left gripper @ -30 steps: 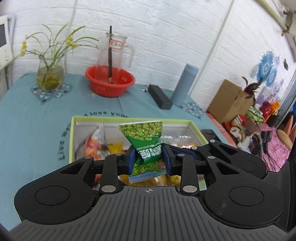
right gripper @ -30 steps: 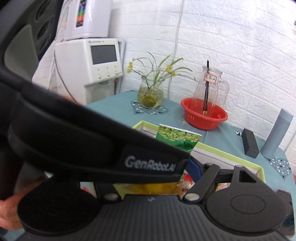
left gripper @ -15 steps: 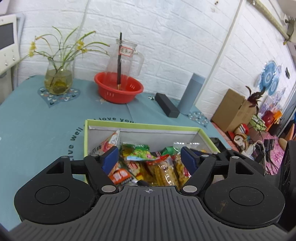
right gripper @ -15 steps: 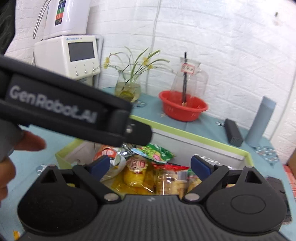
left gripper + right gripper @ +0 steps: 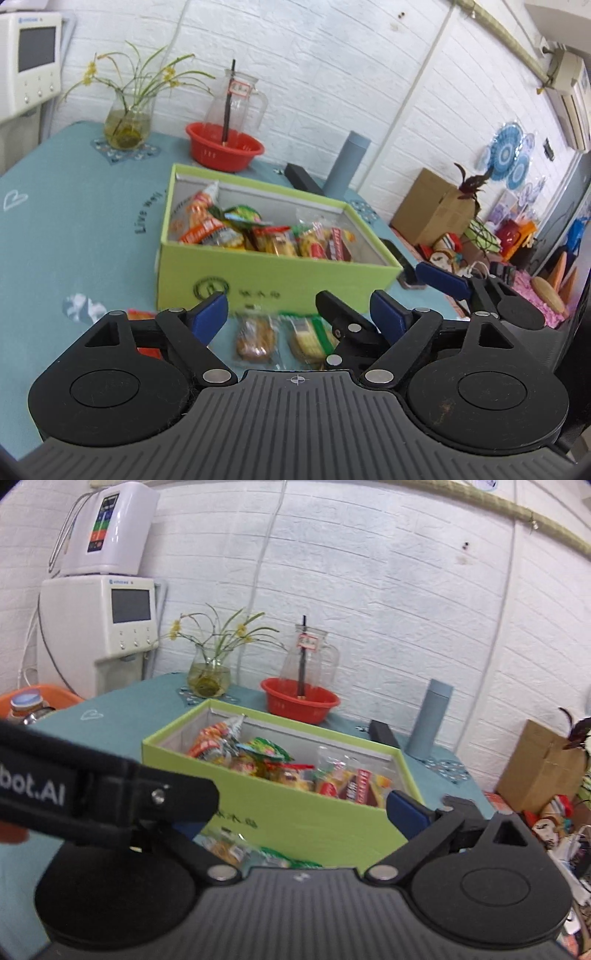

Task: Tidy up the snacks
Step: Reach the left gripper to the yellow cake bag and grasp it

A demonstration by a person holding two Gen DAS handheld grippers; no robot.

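A lime-green box (image 5: 273, 275) (image 5: 295, 812) stands on the teal tablecloth, filled with several snack packets, among them a green pea packet (image 5: 242, 214) (image 5: 267, 747). My left gripper (image 5: 299, 314) is open and empty, pulled back in front of the box. Below it lie a brown biscuit packet (image 5: 255, 338), a green-edged cracker packet (image 5: 310, 336) and a red packet (image 5: 142, 317). My right gripper (image 5: 291, 819) is open and empty; its blue right pad (image 5: 406, 812) shows, the left one is hidden behind the left gripper's body (image 5: 96, 794). Its fingers also show in the left wrist view (image 5: 443, 280).
Behind the box stand a red basin (image 5: 224, 147) with a glass jug, a flower vase (image 5: 127, 125), a grey bottle (image 5: 347, 162) and a black case (image 5: 301, 177). A white appliance (image 5: 103, 627) stands at the table's far left. A cardboard box (image 5: 432, 206) and clutter lie right.
My left gripper opened and let the green pea packet drop into the box, then both grippers drew back from over the box to the table in front of it.
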